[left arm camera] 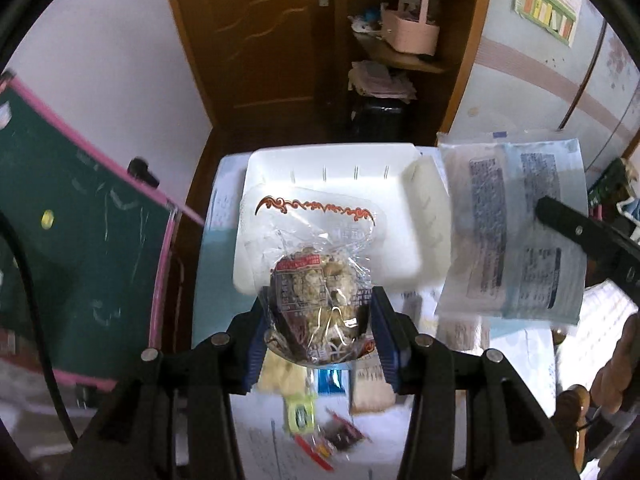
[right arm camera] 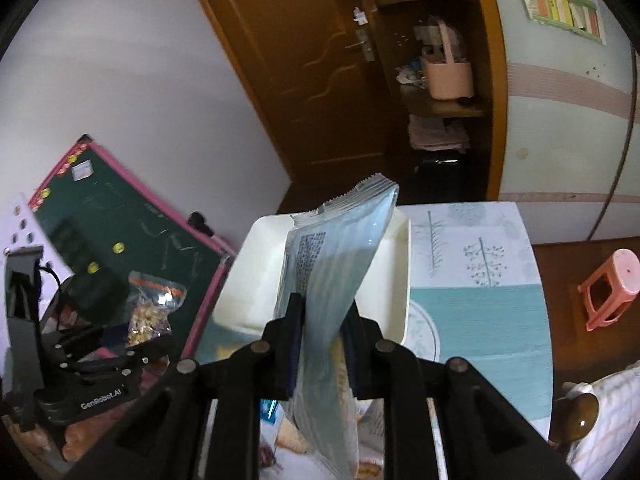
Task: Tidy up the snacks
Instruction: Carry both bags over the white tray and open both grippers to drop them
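My left gripper (left arm camera: pixel 318 320) is shut on a clear bag of brown snacks (left arm camera: pixel 320 300) with a red label, held above the near edge of the white tray (left arm camera: pixel 400 216). The bag and left gripper also show in the right wrist view (right arm camera: pixel 154 308) at the left. My right gripper (right arm camera: pixel 322 344) is shut on a flat pale blue snack packet (right arm camera: pixel 332 264) with printed text, held upright over the tray (right arm camera: pixel 260 264). That packet shows in the left wrist view (left arm camera: pixel 516 224) to the right of the tray.
Several small snack packets (left arm camera: pixel 320 428) lie on the patterned table (right arm camera: pixel 472 304) below the grippers. A green chalkboard with pink frame (left arm camera: pixel 80 240) leans at the left. A wooden door and shelves stand behind. A pink stool (right arm camera: pixel 612 288) is at the right.
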{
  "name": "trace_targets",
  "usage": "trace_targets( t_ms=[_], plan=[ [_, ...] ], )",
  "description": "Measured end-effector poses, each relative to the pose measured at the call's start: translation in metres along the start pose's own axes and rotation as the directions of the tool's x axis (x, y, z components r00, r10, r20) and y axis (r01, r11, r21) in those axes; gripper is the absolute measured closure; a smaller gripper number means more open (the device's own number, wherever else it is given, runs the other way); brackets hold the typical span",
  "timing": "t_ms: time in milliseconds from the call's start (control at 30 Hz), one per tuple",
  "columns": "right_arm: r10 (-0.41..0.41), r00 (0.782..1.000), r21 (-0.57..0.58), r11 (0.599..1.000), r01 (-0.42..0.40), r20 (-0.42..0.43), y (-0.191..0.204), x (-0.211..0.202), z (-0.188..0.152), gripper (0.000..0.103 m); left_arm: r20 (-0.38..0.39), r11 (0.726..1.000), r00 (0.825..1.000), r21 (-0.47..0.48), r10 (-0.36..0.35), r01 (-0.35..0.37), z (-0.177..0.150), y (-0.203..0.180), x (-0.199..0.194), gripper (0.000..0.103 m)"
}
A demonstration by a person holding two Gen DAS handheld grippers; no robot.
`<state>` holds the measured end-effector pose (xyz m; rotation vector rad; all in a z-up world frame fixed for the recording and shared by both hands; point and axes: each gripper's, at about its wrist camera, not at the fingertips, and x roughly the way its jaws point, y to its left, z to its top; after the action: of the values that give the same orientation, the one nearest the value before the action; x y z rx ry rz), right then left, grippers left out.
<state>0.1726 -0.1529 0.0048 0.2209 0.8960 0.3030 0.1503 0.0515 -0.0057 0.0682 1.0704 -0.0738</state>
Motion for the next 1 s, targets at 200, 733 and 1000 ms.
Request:
trace_targets(
  t_ms=[200,733,1000],
  plan=[
    [-0.095,0.995,0.058,0.994,0.097,-0.041,-0.002,0.051,0.019,0.085,-0.034,0.996,0.999,0.081,-0.040,0.043,0.051,-0.010,0.058,0.057],
    [-0.165,0.967,0.172,0.965,0.199,-0.195,-0.021,0.160,0.018,0.067,-0.107,0.990,0.988,0.077,-0.108,0.116,0.079,-0.008,0.155,0.019],
    [-0.270,0.953,0.132,0.948,0.288,-0.135,-0.008,0.132,0.005,0.037,-0.120,0.976,0.973,0.070,-0.196,0.205,0.068,-0.012,0.147,0.015]
  ],
)
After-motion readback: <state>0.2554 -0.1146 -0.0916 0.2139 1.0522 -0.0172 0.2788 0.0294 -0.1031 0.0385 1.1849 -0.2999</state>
